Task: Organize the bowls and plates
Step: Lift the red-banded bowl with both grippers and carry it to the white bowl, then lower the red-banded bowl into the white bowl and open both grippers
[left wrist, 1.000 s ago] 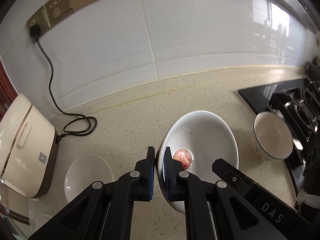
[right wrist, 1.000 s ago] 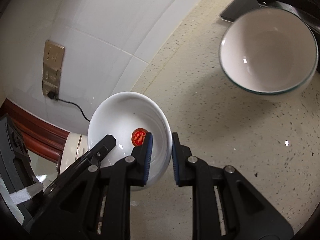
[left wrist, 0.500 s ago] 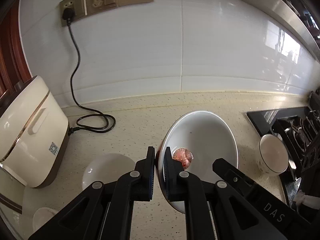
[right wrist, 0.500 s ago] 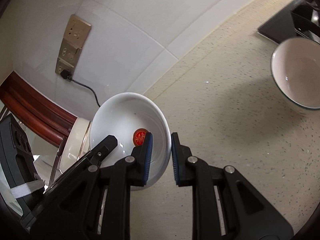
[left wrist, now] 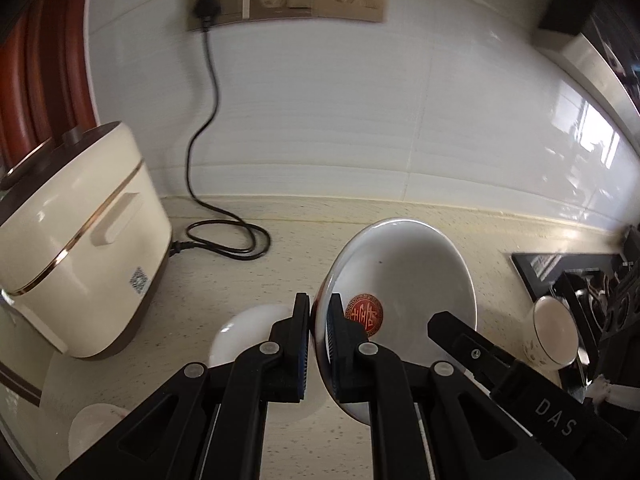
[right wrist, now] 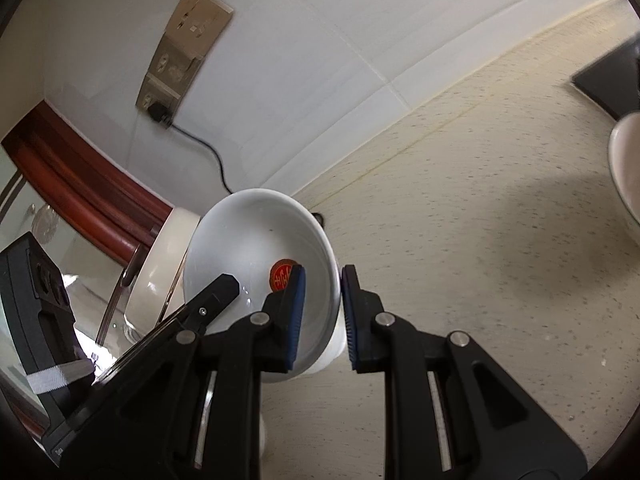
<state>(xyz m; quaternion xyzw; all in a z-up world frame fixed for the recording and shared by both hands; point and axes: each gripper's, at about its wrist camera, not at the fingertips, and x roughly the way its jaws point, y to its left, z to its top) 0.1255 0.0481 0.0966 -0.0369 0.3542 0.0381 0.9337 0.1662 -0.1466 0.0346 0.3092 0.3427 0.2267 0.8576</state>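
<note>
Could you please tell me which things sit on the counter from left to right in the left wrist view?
Rice cooker → coiled black cord → plain white bowl → held white bowl with red emblem → small cup with a dark rim → stove.

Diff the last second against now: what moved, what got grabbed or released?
Both grippers carried the white bowl leftward along the counter: the rice cooker and sockets swung into view, while the rimmed bowl by the stove slid away right. Nothing grabbed or released. Left gripper and right gripper stay clamped on opposite rims.
</note>
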